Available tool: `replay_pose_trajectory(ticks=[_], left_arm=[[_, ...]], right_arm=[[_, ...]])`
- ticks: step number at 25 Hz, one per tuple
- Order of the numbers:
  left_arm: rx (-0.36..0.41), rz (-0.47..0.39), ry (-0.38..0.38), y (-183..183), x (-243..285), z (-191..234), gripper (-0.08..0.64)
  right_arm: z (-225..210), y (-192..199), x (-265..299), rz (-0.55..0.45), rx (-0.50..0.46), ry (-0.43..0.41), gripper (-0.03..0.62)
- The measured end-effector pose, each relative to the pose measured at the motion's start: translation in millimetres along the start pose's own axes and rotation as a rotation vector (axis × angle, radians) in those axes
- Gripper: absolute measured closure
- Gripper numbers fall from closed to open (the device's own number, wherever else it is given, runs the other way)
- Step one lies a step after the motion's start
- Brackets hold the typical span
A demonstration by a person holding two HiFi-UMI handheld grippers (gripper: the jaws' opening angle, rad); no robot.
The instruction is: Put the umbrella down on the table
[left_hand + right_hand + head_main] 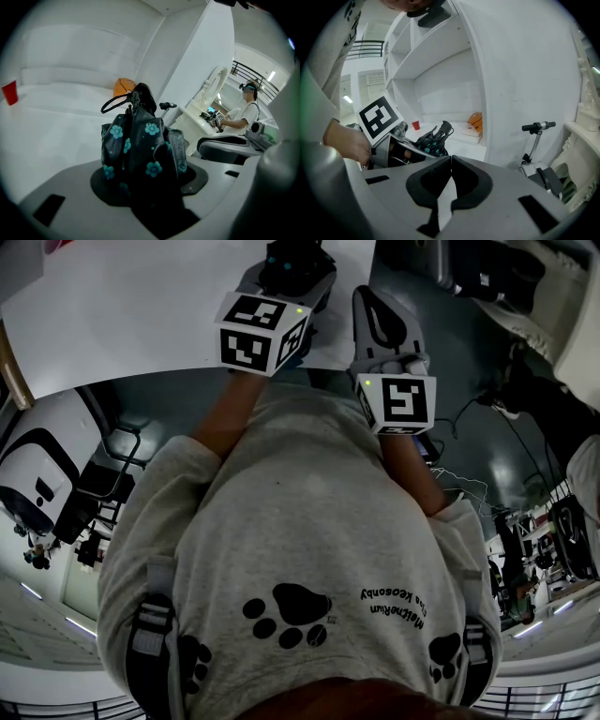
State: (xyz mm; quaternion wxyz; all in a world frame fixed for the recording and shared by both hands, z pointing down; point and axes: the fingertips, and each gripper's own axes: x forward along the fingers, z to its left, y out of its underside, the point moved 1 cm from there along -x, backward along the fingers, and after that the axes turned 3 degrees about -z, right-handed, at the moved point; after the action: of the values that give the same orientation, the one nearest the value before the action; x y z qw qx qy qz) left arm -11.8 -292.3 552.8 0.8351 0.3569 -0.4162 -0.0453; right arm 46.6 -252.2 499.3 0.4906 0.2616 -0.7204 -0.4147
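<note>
Plainly one umbrella [140, 145] (teal-flowered) gripped in left tongs [147, 177], right tongs [450, 161] closed, empty

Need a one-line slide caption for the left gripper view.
Left gripper shut on a folded black umbrella with teal flowers, over the white table; red cup at far left.

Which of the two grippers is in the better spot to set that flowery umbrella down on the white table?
The left gripper: it is clamped on the folded umbrella, over the white table. The right gripper is shut on nothing.
</note>
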Motion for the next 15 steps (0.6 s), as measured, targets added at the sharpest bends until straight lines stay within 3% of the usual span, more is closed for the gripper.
replay_pose_trajectory(ticks=[15], left_arm=[[-0.079,0.089,-0.001,14,13,12,0.321]], right_arm=[[1,0,1,0.005,0.004,-0.007,0.56]])
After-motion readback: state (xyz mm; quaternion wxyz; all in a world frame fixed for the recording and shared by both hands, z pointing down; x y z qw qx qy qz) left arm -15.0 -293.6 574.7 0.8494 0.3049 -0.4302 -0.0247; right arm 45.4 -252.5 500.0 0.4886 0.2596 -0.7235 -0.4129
